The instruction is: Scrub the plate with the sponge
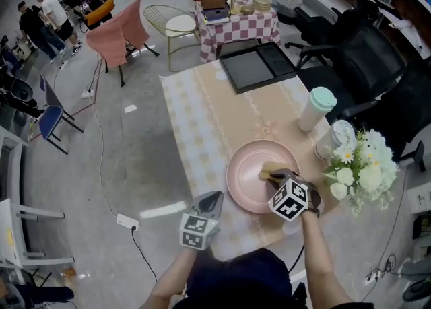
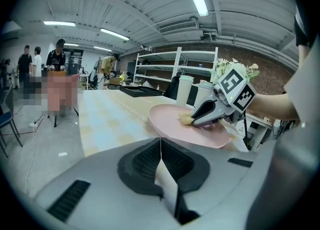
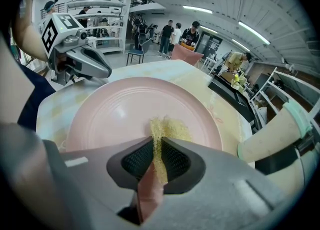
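A pink round plate (image 1: pixel 250 166) (image 2: pixel 170 116) (image 3: pixel 120 108) lies on the beige checked tablecloth near the table's front. My right gripper (image 1: pixel 271 175) (image 3: pixel 156 146) is shut on a yellow sponge (image 1: pixel 268 170) (image 3: pixel 167 129) (image 2: pixel 186 119), which rests on the plate's right half. My left gripper (image 1: pixel 214 198) (image 2: pixel 161 144) hovers at the table's front edge, left of the plate, with its jaws closed together and nothing between them. It does not touch the plate.
A white tumbler with a green lid (image 1: pixel 316 107) and a lidded cup (image 1: pixel 335 138) stand right of the plate, beside a bunch of white flowers (image 1: pixel 360 169). A black tray (image 1: pixel 256 65) sits at the table's far end. Office chairs stand at the right, people far left.
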Demonstrator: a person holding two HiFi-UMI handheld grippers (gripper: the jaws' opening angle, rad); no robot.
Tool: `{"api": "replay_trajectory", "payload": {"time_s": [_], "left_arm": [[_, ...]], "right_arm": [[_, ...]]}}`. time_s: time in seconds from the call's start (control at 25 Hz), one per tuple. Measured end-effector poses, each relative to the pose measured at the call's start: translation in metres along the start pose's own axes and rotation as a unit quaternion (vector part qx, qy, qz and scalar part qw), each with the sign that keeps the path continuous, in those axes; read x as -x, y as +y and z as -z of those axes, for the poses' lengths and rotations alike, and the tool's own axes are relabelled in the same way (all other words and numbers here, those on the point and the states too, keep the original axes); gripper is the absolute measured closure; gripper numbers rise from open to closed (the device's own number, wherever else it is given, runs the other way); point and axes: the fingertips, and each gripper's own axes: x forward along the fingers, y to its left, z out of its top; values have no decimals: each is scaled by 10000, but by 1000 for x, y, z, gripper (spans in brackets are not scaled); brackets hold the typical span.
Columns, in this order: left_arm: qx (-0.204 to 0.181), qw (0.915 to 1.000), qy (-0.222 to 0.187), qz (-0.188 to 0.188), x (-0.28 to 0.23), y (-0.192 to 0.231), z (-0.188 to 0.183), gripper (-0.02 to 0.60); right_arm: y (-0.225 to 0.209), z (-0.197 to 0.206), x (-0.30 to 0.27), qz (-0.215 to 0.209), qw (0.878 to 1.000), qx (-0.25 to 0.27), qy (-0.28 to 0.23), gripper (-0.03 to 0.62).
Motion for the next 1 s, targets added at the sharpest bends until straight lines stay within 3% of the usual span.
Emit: {"api": "replay_trajectory", "payload": {"time_s": [1.0], "left_arm": [[-106, 9999, 14, -64, 0, -1, -2, 569]], "right_arm": [[30, 13, 15, -245, 9995, -183, 62, 543]]}}
